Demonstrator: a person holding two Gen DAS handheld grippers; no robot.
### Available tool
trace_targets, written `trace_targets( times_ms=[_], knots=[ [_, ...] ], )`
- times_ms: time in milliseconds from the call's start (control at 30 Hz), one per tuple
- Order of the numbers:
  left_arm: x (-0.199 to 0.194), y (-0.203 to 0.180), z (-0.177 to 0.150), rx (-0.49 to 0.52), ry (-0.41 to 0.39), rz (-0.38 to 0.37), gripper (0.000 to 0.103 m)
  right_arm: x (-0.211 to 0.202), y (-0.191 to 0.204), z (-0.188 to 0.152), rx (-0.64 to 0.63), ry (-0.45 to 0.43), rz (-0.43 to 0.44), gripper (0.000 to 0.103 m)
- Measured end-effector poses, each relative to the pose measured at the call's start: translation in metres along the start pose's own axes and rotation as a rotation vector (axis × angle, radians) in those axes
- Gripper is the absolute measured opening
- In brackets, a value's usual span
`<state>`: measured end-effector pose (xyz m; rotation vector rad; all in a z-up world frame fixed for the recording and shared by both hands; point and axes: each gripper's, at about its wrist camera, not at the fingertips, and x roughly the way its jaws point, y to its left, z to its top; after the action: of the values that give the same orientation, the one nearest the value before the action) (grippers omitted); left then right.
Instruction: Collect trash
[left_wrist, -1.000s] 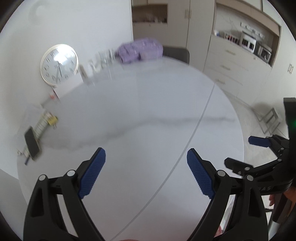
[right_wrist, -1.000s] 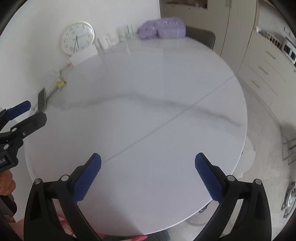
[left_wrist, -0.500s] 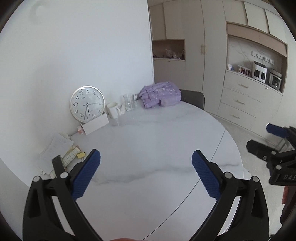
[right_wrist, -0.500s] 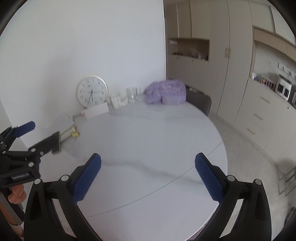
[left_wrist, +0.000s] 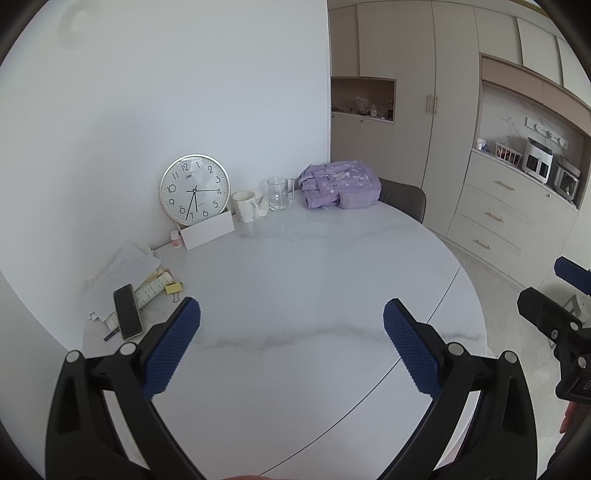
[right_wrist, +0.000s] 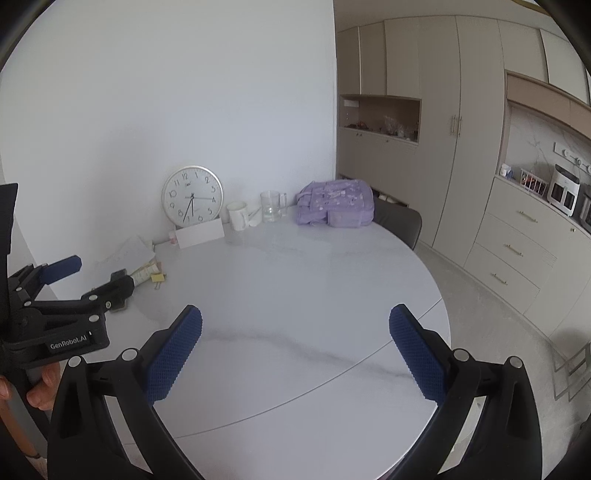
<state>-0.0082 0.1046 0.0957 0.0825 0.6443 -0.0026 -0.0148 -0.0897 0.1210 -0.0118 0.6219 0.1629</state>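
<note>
My left gripper (left_wrist: 291, 325) is open and empty above the near part of a round white marble table (left_wrist: 314, 288). My right gripper (right_wrist: 295, 332) is open and empty too, held beside it over the table's near edge. A crumpled white tissue (left_wrist: 263, 206) lies at the far side between a white mug (left_wrist: 243, 206) and a glass mug (left_wrist: 279, 192). A heap of loose papers (left_wrist: 118, 273) lies at the far left with a black phone (left_wrist: 127, 312) on it. Both grippers are well short of all these things.
A wall clock (left_wrist: 194, 189) leans on the wall behind a white card (left_wrist: 208, 233). A purple bag (left_wrist: 341, 184) sits at the table's far edge, a dark chair (left_wrist: 404, 199) behind it. Cabinets and drawers (left_wrist: 506, 210) stand on the right.
Both grippers have tilted up from looking down at the table top to looking across it at the wall. Both stay open and empty.
</note>
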Motion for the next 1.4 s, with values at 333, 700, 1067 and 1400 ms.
trace_targets(
  times_ms=[333,700,1067,1400],
  knots=[
    [0.002,0.002,-0.005,0.015,0.006,-0.017,0.095,0.000,0.005,-0.008,0.019,0.011,-0.009,0.101],
    [0.004,0.004,-0.005,0.011,0.014,-0.026,0.095,0.001,0.008,-0.010,0.016,0.023,-0.020,0.101],
    [0.005,0.004,-0.003,0.011,0.016,-0.028,0.095,0.002,0.007,-0.008,0.025,0.031,-0.020,0.101],
    [0.005,0.004,-0.003,0.011,0.022,-0.033,0.095,0.002,0.011,-0.007,0.021,0.031,-0.026,0.101]
  ],
)
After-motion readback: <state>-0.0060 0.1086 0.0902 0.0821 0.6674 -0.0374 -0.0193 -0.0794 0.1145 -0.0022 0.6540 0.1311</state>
